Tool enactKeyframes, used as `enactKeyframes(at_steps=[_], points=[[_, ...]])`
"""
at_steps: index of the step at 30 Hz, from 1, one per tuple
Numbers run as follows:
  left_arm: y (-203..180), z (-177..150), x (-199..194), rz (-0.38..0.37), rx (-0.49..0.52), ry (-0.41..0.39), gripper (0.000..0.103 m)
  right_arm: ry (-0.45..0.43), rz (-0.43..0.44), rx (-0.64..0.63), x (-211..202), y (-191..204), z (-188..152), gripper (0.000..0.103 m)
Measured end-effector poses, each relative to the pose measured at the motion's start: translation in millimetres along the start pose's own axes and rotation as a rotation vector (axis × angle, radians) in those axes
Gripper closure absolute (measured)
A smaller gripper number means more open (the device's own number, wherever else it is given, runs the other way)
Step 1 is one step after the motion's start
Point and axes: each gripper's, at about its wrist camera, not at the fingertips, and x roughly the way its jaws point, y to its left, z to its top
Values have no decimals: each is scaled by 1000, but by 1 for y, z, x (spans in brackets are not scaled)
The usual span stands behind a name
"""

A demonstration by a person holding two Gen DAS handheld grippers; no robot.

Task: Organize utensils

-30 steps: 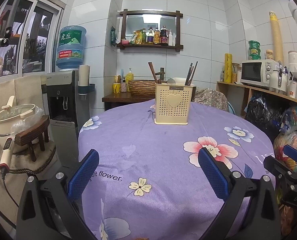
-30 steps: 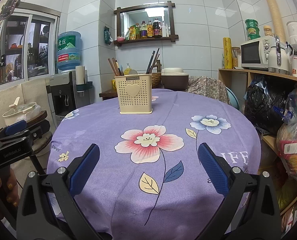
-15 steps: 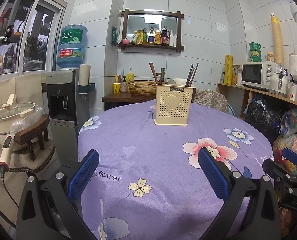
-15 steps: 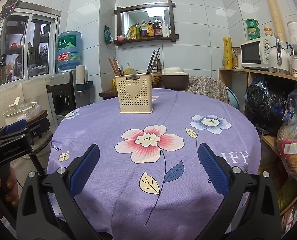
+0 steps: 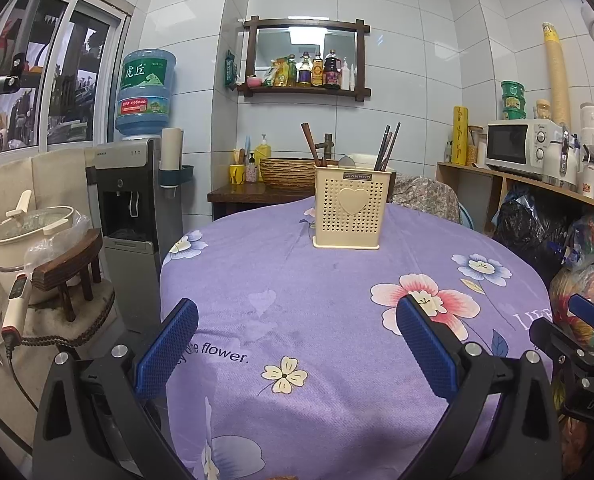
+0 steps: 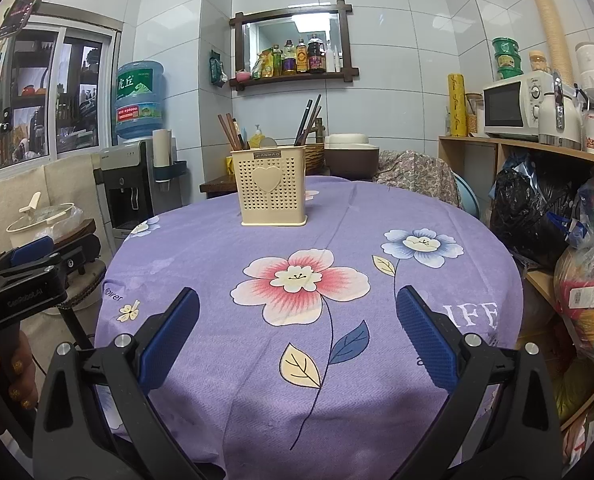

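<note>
Both grippers, left (image 5: 297, 344) and right (image 6: 297, 330), are held spread, empty. Chopsticks (image 6: 311, 120), well ahead in the holder (image 6: 272, 188), are judged light, stiff, slippery; upper shafts should be pinched.

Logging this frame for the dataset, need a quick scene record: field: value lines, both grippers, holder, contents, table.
left gripper: open, empty, above the near table edge
right gripper: open, empty, above the near table edge
utensil holder: cream perforated box with a heart, upright on the far half of the table
holder contents: brown chopsticks in its left side, dark chopsticks in its right side, all leaning
tablecloth: purple, floral print, no loose utensils visible on it
contact: neither gripper touches the holder
</note>
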Motion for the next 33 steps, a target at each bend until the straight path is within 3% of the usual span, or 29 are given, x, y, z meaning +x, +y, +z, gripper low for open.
enactKeyframes(at_steps=[33], points=[[-1,-2,1,8,5,5,5,7,3,-2,0,-1,-1,6]])
